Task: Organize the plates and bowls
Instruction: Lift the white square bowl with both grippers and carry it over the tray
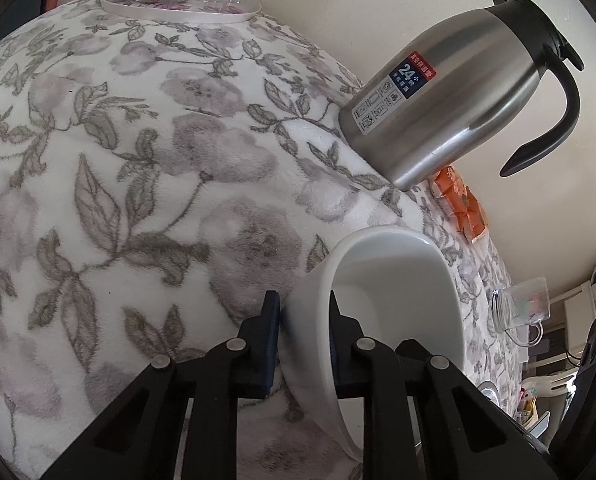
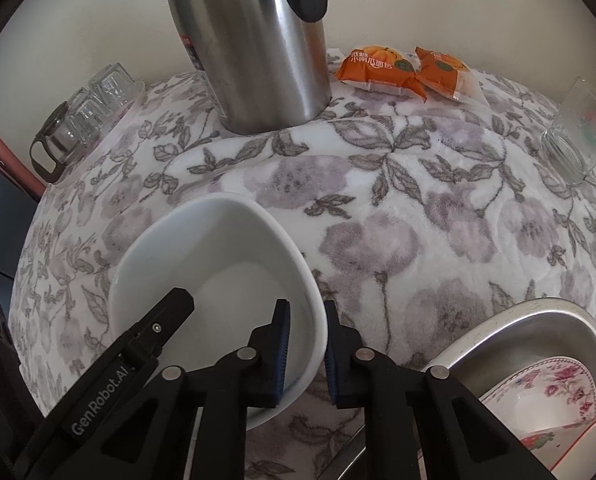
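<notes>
Both claws point steeply down at the table's floral cloth (image 2: 437, 208) and clamp the same white bowl (image 2: 218, 264) from opposite sides.

The left gripper (image 1: 303, 344) has one padded finger against the outside wall and the other inside the bowl, the rim pinched between them; the bowl stands tilted on edge, its opening turned away to that claw's right. The right gripper (image 2: 305, 354) likewise straddles the rim, its left finger inside the bowl and its right finger outside, pads pressed to the wall. From this claw the left gripper's black body comes in at the lower left, with one finger reaching over the bowl's near rim.

Ahead of the right claw stands a steel thermos jug (image 2: 254, 52), with orange snack packets (image 2: 405, 70) beyond and to its right. A glass mug (image 2: 577, 136) lies far right. Just right of the claw sits a metal basin (image 2: 557, 332) holding a flowered plate (image 2: 549, 392). Far left, upturned glasses (image 2: 94, 108) rest on a tray.
</notes>
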A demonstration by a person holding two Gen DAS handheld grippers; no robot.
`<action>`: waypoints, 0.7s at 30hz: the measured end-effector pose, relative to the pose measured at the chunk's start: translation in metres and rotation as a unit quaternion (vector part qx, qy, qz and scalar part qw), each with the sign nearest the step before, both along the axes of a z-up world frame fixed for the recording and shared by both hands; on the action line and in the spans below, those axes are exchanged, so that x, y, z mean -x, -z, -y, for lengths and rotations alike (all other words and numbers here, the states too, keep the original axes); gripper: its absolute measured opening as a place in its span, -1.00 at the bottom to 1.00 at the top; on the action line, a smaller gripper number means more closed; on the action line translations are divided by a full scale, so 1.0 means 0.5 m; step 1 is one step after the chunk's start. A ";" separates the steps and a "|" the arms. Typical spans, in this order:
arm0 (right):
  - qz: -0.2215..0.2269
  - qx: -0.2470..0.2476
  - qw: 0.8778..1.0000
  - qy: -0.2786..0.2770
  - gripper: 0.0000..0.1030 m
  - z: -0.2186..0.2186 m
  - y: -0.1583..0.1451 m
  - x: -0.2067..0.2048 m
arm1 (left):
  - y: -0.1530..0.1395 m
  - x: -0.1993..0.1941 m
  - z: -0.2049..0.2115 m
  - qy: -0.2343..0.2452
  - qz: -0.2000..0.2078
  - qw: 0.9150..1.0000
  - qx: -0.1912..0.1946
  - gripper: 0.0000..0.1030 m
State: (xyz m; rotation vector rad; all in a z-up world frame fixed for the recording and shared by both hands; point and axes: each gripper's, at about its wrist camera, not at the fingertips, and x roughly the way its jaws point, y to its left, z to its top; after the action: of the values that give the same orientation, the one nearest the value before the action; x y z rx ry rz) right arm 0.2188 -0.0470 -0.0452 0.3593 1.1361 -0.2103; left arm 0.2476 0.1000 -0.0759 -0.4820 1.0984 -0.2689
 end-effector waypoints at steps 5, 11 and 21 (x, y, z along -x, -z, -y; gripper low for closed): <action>0.016 0.005 1.000 -0.006 -0.69 -0.010 -0.022 0.006 | -0.011 0.001 -0.003 0.000 0.005 1.000 0.001 -0.60; 0.045 0.002 0.999 -0.008 -0.69 -0.015 -0.063 0.023 | -0.053 0.008 -0.012 0.002 0.029 1.000 0.004 -0.60; 0.084 -0.003 0.996 -0.001 -0.69 0.004 -0.132 0.065 | -0.134 0.035 -0.004 0.021 0.062 0.998 0.020 -0.60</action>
State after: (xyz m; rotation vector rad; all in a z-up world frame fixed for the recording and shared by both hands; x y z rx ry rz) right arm 0.1862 -0.0489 0.0209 0.3735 0.9711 -0.1708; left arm 0.2302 0.1018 -0.0090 -0.4732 0.9833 -0.3537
